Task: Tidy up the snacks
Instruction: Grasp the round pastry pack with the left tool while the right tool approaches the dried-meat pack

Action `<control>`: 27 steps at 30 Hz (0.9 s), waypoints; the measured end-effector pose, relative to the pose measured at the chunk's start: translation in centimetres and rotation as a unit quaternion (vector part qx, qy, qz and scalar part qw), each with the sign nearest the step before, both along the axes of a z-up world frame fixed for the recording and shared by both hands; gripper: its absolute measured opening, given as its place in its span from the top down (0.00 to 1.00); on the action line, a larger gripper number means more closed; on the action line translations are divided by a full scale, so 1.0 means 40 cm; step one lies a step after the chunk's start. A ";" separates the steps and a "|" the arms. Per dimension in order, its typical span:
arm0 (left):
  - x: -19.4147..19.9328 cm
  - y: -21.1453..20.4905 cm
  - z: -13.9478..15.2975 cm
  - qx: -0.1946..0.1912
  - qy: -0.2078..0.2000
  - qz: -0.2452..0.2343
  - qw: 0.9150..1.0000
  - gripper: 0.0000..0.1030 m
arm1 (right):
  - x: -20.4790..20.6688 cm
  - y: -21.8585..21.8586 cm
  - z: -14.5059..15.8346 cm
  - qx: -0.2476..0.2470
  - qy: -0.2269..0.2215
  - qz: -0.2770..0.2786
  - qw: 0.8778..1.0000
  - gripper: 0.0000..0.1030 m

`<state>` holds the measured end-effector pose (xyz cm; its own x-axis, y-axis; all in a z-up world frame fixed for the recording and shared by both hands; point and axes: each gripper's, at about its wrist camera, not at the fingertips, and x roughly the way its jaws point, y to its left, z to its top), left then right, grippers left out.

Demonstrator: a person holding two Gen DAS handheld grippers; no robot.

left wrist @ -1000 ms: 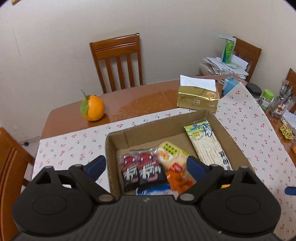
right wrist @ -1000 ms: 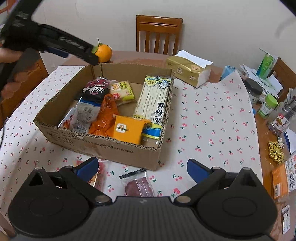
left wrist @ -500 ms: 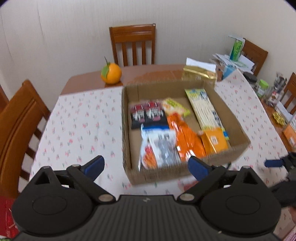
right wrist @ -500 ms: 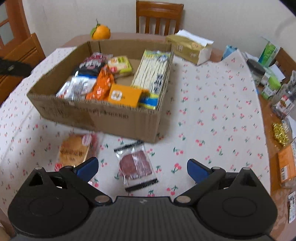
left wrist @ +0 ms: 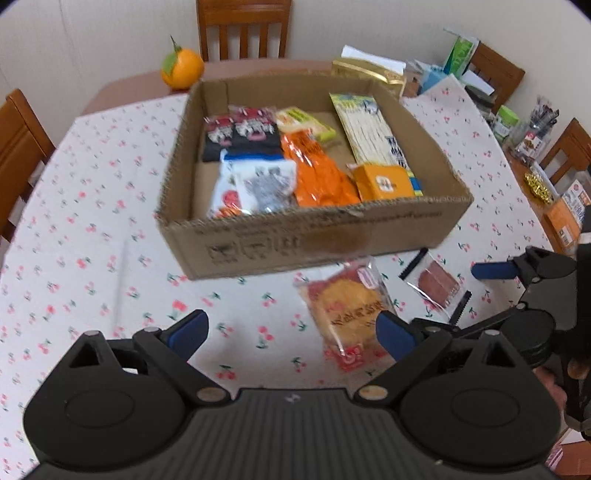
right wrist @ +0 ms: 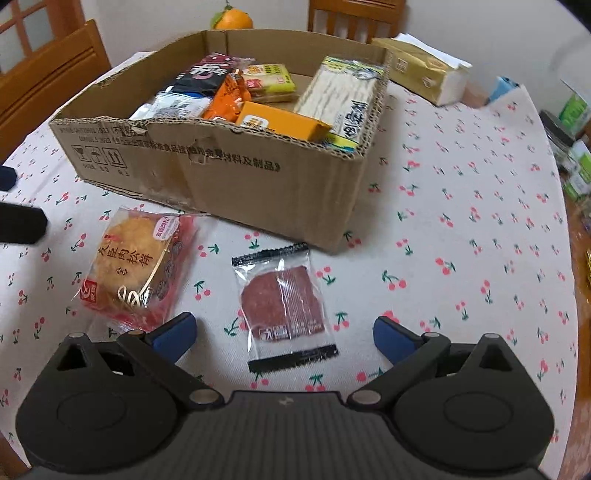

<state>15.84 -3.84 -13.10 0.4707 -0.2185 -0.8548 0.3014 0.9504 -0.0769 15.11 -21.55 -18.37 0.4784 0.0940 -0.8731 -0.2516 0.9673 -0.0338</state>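
A cardboard box on the cherry-print tablecloth holds several snack packs. In front of it lie a round pastry pack and a clear sliced-meat pack. My left gripper is open above the cloth, its right finger over the pastry pack's near edge. My right gripper is open, low over the meat pack, which lies between its fingers. The right gripper also shows at the right in the left wrist view.
An orange and a gold tissue box sit behind the box. Jars, papers and cartons crowd the right side. Wooden chairs ring the table.
Both grippers pulled back from the box toward the near table edge and lowered. The pastry and meat packs came into view; the right gripper now hovers over the meat pack.
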 end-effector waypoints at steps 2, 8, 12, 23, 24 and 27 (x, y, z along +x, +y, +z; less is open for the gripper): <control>0.007 -0.019 -0.020 -0.005 0.013 -0.002 1.000 0.06 | -0.003 -0.004 -0.001 0.002 -0.006 0.010 1.000 0.00; 0.040 -0.069 -0.070 -0.035 0.040 0.010 0.999 0.06 | -0.024 -0.027 -0.002 0.008 -0.021 0.057 0.998 0.00; 0.062 -0.101 -0.101 -0.032 0.048 0.020 0.998 0.06 | -0.036 -0.033 0.000 0.010 -0.025 0.068 0.997 0.00; 0.034 -0.129 -0.113 0.025 -0.002 0.016 1.000 0.43 | -0.039 -0.034 0.000 0.010 -0.026 0.067 0.997 0.00; 0.033 -0.126 -0.108 0.024 -0.003 0.013 1.000 0.44 | -0.039 -0.034 0.000 0.010 -0.026 0.066 0.997 0.00; 0.031 -0.100 -0.108 0.018 0.002 0.020 1.000 0.46 | -0.034 -0.031 -0.001 0.010 -0.027 0.064 0.998 0.00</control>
<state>17.09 -7.86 -17.42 0.4757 -0.1690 -0.8632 0.2626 0.9639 -0.0440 13.74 -22.78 -18.41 0.5070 0.1749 -0.8440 -0.3710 0.9281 -0.0305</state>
